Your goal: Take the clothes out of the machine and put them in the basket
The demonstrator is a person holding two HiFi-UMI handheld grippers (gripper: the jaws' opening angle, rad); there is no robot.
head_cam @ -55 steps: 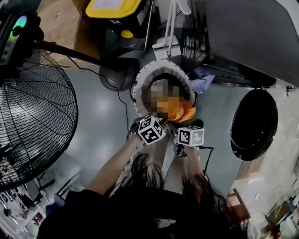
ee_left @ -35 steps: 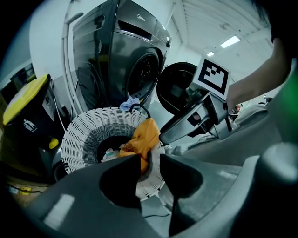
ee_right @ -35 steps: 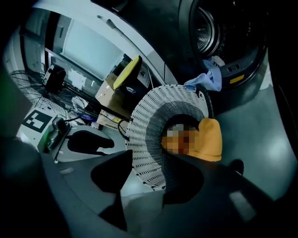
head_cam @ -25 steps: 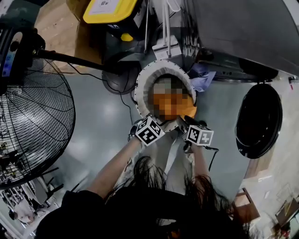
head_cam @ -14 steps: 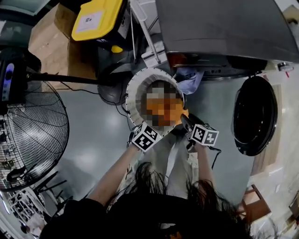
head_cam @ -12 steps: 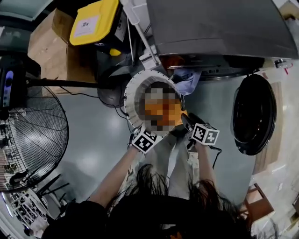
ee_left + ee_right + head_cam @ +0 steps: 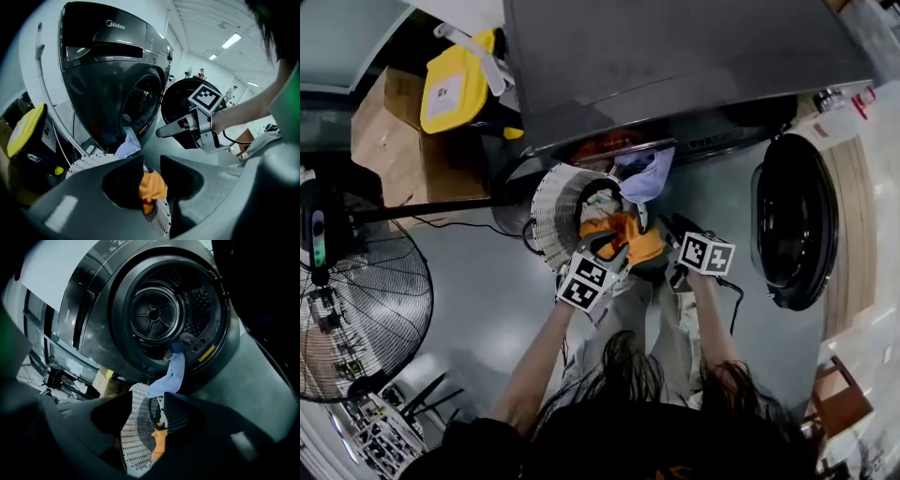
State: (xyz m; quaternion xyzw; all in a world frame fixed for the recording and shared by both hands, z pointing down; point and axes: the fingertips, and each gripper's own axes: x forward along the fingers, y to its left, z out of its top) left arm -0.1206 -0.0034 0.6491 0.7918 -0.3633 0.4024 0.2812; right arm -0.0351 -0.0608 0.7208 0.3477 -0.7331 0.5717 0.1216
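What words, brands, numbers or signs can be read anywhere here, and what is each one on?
"Midea": top front of the dark grey front-loading washing machine, seen in the left gripper view.
White label on the yellow plastic lid: too small to read.
Yellow sticker on the machine's door rim: blurred, unreadable.
Black-and-white square-patterned cubes: patterns only, no words.

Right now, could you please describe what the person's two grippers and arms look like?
The left gripper and right gripper each have dark grey jaws and a white cube with black square markers. The right one shows a pale grey metal body and a black cable. The forearms are bare; the top is dark.
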